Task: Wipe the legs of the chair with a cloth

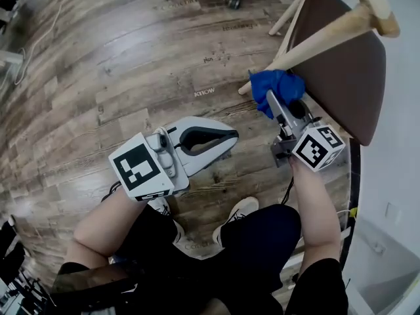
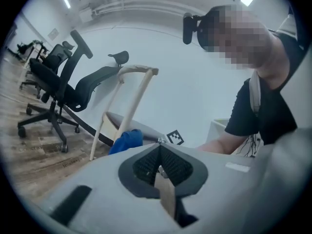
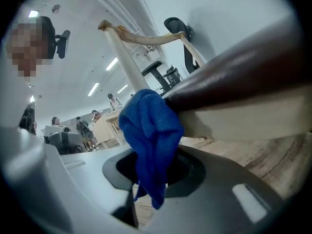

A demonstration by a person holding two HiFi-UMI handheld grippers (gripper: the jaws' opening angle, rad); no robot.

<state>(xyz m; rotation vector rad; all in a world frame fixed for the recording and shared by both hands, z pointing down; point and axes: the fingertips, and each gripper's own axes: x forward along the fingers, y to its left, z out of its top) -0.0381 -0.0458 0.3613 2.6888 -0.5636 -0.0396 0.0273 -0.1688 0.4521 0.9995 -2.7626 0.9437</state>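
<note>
A: What could have gone wrong there?

B: Mostly the cloth (image 1: 277,86). The right gripper (image 1: 273,101) had its tongs clamped on one bunched corner only, with the rest wrapped loosely over the pale chair leg (image 1: 328,35), close to where it meets the brown seat (image 1: 351,84). A hard stroke along the wood might have dragged the fabric out of the tongs, I'd say, or left it snagged at the joint.

A: And the chair itself?

B: It lay tipped on the wooden floor (image 1: 131,64), legs pointing sideways, and nothing braced it. The left gripper (image 1: 231,136) hung over the boards, tongs together on nothing, well apart from the chair. A sideways push could likely have rocked or slid it.

A: Room to work?

B: Tight on the right – the seat sat near the white wall (image 1: 400,143), so the elbow had little swing there. To the left the floor was open. The person's shoe (image 1: 239,210) was just below the grippers – something to mind when stepping.
</note>
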